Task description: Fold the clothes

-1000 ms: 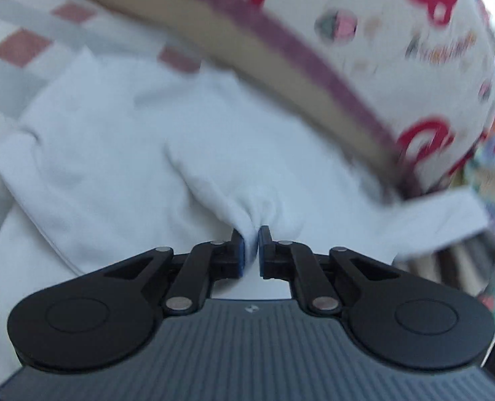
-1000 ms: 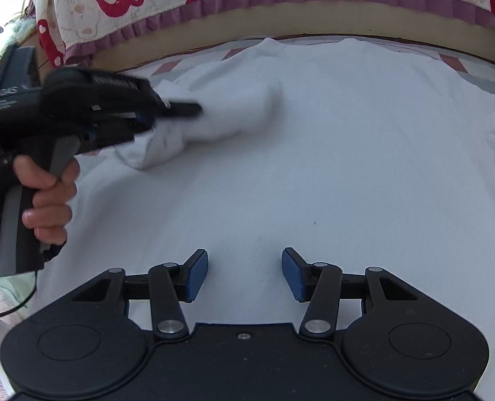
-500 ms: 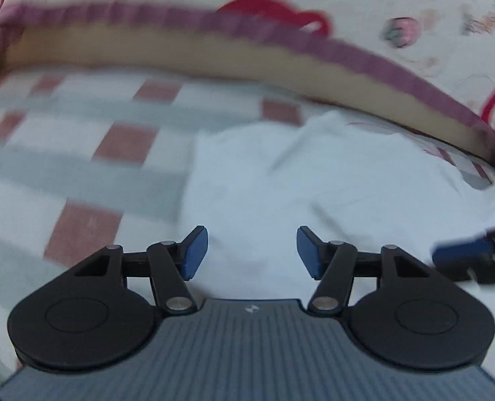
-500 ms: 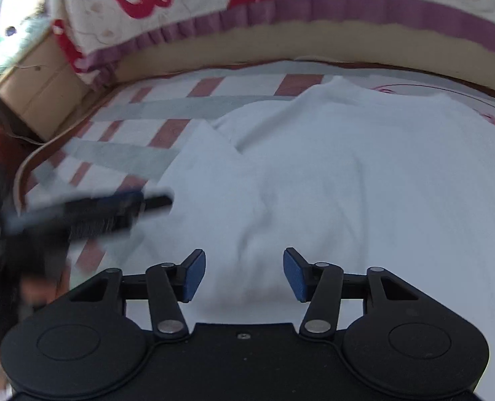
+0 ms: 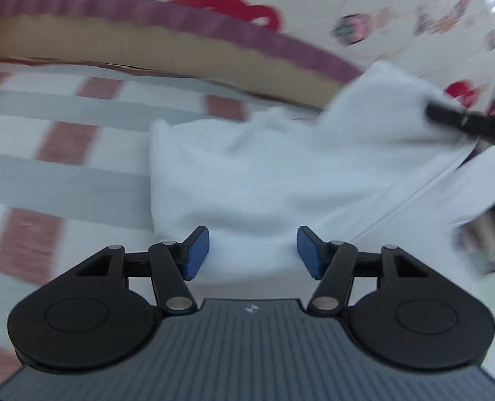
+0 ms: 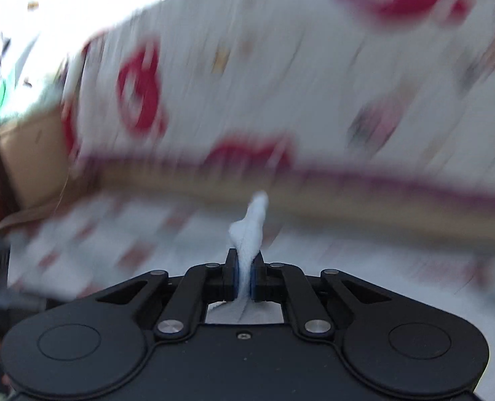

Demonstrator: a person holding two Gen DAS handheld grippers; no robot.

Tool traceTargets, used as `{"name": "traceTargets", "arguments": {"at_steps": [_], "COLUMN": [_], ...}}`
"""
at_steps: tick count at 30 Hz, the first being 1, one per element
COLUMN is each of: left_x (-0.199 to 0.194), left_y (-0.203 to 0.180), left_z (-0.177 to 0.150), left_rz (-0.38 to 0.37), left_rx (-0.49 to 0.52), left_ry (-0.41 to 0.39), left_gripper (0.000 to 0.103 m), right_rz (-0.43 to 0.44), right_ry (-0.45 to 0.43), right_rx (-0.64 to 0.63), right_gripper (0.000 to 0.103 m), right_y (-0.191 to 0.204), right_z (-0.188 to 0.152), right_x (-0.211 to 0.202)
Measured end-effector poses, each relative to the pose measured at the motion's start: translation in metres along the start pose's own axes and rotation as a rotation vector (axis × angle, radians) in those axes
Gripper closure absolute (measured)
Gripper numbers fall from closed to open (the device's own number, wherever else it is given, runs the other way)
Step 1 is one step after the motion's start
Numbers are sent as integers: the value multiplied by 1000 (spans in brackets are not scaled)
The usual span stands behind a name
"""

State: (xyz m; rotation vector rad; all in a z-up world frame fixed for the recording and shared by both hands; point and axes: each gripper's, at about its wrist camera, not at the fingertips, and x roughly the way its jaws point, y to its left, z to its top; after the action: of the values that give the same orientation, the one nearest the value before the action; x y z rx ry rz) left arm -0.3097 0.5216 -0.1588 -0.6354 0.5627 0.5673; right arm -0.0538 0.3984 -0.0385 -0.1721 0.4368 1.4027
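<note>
A white T-shirt [image 5: 247,173] lies on the checked bed sheet [image 5: 63,133], its left side folded in with a straight edge. My left gripper [image 5: 252,247] hovers low over the shirt's near part. Its jaws are opening, with the cloth under them and neither blue pad pressing on it. In the right wrist view my right gripper [image 6: 245,277] is closing on a pinched ridge of the white shirt [image 6: 250,227], which sticks up between the pads. The left wrist view shows the right gripper's black fingers [image 5: 454,120] lifting a part of the shirt at the far right.
A quilt with red bear prints [image 5: 314,6] and a purple frill rises behind the bed, over a tan mattress edge [image 5: 113,40]. A cardboard box [image 6: 30,160] stands at the far left. The right wrist view is heavily blurred.
My left gripper let go of the shirt fold and drew back with open jaws. My right gripper shut on a ridge of the shirt and rose, lifting the cloth.
</note>
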Motion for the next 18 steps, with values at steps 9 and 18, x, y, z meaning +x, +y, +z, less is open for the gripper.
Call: {"name": "traceTargets", "arguments": {"at_steps": [9,18], "left_x": [42,46], "left_y": [-18,-3], "left_z": [-24,-18], "left_rz": [156,181], "left_rx": [188,111], "left_ry": [180,148], "left_gripper": [45,78], "right_rz": [-293,-285], "right_ry": [209,309], "right_rx": [361,538], "right_gripper": [91,91], "right_y": [-99,-116], "right_z": [-98,-135], "right_x": [8,-6]}}
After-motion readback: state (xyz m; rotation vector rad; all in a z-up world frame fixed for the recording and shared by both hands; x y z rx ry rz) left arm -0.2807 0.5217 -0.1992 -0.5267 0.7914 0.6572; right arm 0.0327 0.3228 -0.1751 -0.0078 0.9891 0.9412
